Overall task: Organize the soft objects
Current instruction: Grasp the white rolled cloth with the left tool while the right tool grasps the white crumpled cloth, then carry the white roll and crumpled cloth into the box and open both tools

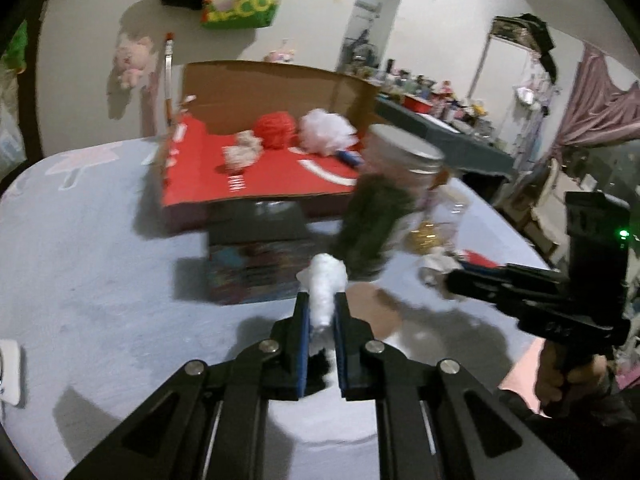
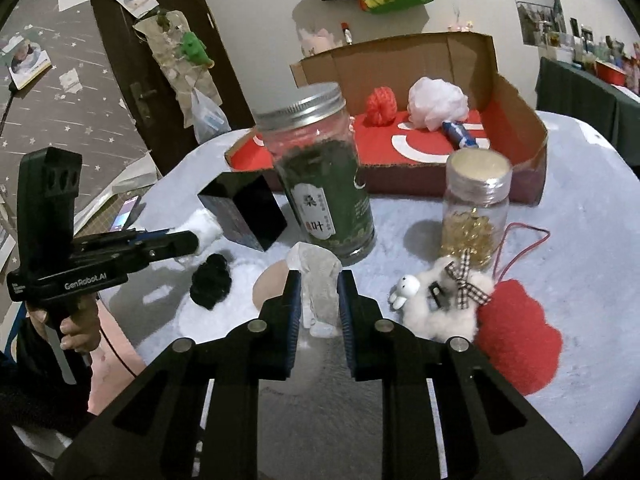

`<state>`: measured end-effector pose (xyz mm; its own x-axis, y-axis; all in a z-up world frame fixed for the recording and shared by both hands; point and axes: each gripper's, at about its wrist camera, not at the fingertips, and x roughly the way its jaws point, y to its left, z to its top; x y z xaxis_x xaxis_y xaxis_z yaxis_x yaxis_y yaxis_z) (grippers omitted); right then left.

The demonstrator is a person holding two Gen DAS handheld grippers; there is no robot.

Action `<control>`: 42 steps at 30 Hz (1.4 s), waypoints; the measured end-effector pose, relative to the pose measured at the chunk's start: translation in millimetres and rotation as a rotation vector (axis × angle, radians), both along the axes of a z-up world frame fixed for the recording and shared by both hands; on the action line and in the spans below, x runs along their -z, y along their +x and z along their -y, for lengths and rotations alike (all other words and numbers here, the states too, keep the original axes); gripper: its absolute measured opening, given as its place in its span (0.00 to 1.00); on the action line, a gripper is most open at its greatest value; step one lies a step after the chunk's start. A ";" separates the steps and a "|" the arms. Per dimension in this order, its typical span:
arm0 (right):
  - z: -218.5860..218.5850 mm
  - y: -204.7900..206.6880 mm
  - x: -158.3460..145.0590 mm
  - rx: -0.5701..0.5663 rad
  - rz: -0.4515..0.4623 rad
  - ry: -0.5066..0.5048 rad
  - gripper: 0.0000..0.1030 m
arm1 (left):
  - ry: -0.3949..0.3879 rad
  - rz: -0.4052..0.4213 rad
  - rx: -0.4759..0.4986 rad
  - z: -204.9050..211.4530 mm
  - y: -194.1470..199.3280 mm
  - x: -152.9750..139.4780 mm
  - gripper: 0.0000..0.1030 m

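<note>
Left gripper (image 1: 321, 312) – pads pinch a white fluffy piece (image 1: 325, 288), lifted clear of the pale blue desk (image 1: 100, 280). Right gripper (image 2: 319, 296) – pads clamp a crumpled clear plastic wad (image 2: 318, 280). Just beyond it stand a green-filled jar (image 2: 324, 176) and a smaller jar of gold capsules (image 2: 474, 208), with a white plush charm (image 2: 440, 300) near the latter. Farther back, the open cardboard box (image 2: 516, 96) contains a red mesh ball (image 2: 382, 106) and a white mesh puff (image 2: 438, 102).

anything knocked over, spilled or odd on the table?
Nothing spilled. The green-filled glass jar with a metal lid looks tilted, though fisheye distortion may cause that. The open cardboard box has a ragged, torn front edge.
</note>
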<state>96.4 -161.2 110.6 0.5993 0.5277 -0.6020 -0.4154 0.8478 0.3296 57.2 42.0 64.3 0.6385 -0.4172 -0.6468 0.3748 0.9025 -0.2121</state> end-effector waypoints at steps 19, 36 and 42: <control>1.3 6.0 -0.9 -0.028 -0.010 0.000 0.17 | -0.038 -0.075 0.079 35.5 21.5 14.5 0.11; 47.4 4.6 -4.8 0.055 -0.037 -0.001 0.17 | -0.030 -0.084 -0.060 -29.5 14.1 5.0 0.11; 72.4 6.9 -6.8 0.091 -0.052 -0.005 0.17 | 0.006 -0.062 -0.106 -56.1 12.1 4.0 0.11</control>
